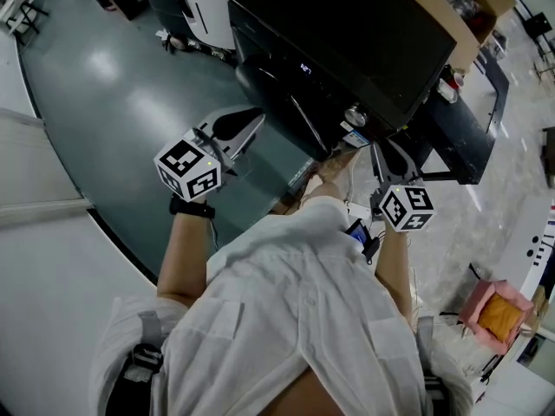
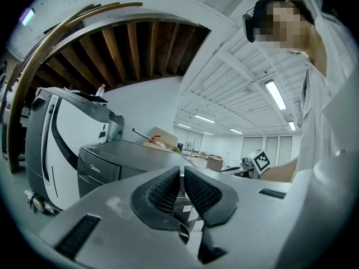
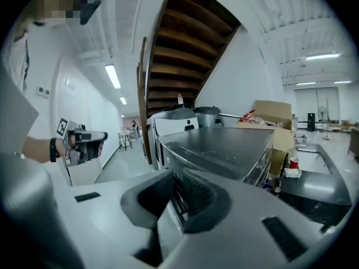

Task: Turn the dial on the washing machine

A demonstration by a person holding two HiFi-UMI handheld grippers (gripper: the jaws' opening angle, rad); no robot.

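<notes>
Washing machine: a dark, flat-topped box standing on the grey floor, just ahead of you. Its front control strip faces you. The right gripper view looks along the lid and front edge.

- Left gripper: held out over bare floor, well to the left of the machine and off the panel. Its own view shows the jaws brought together at the tips, with nothing between them.
- Right gripper: the closer of the two, low at the machine's front right corner and just below the panel. Its jaws are pinched to a slit and are also empty. The machine's edge shows beyond them, not inside them.
- Dial: a small silvery knob at the right end of the control strip, just above your right gripper. Nothing touches it. Neither gripper view shows it clearly.

Step in hand, as I judge it: the approach. No turning has begun.

Next move, likely for your right gripper:
- Spread the jaws wider than the knob.
- Lift and square up to the panel so the knob sits between the pads.
- Close on its rim before you rotate.

Gripping off-centre would probably slip on so small a knob.
</notes>
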